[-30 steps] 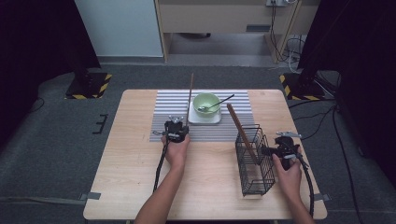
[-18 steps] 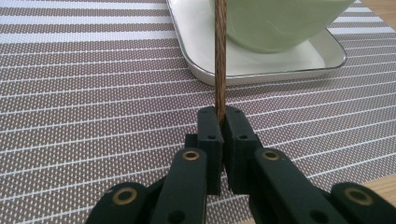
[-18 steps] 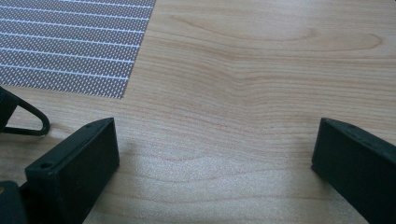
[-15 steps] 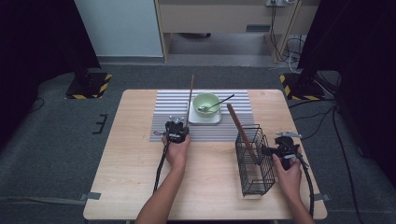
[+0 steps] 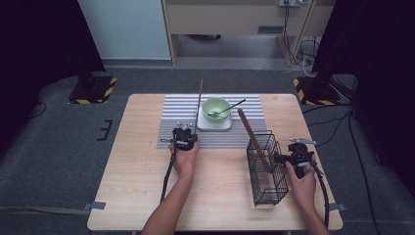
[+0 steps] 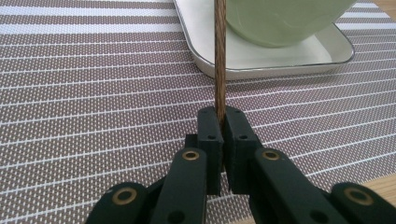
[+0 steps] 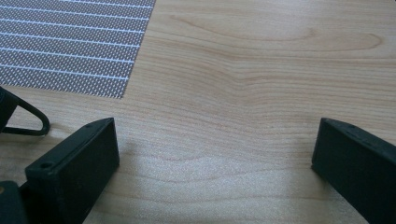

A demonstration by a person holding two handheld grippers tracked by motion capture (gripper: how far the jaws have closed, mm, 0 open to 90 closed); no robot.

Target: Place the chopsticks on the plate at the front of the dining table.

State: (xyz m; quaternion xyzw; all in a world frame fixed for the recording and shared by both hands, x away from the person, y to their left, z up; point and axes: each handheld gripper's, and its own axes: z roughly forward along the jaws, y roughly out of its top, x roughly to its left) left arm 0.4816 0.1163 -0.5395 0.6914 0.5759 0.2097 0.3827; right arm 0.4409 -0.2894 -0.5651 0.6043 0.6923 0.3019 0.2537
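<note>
Item: one thin brown chopstick (image 6: pixel 219 56), clenched at its near end by the left gripper (image 5: pixel 184 138), whose jaws stood pressed together on the stick with no gap to see. From there it ran away from the person across the striped placemat (image 5: pixel 178 110), passing just beside the left edge of the white tray (image 5: pixel 214 125) that carried the green bowl (image 5: pixel 216 107); whether the stick's far end touched the mat could not be told from above. A dark-handled spoon (image 5: pixel 226 108) rested in the bowl. Item: a second, broader brown stick (image 5: pixel 252 137), leaning inside the black wire basket (image 5: pixel 266 169) on the bare wooden table (image 5: pixel 127 186). Item: the right gripper (image 5: pixel 297 155), jaws spread wide over bare wood, nothing between them, stationed just beside the basket's right wall. Risks, as judged: the hold was taken at the very end of a long, slender stick, so any swing could let it pivot between the pads and droop or slip free. Its shaft lay so close to the tray rim that a sideways sweep could knock the tray or jog the bowl and spoon. If the stick was bound for the basket, a tip catching the wires could tilt the light frame unless the idle gripper steadied it.
</note>
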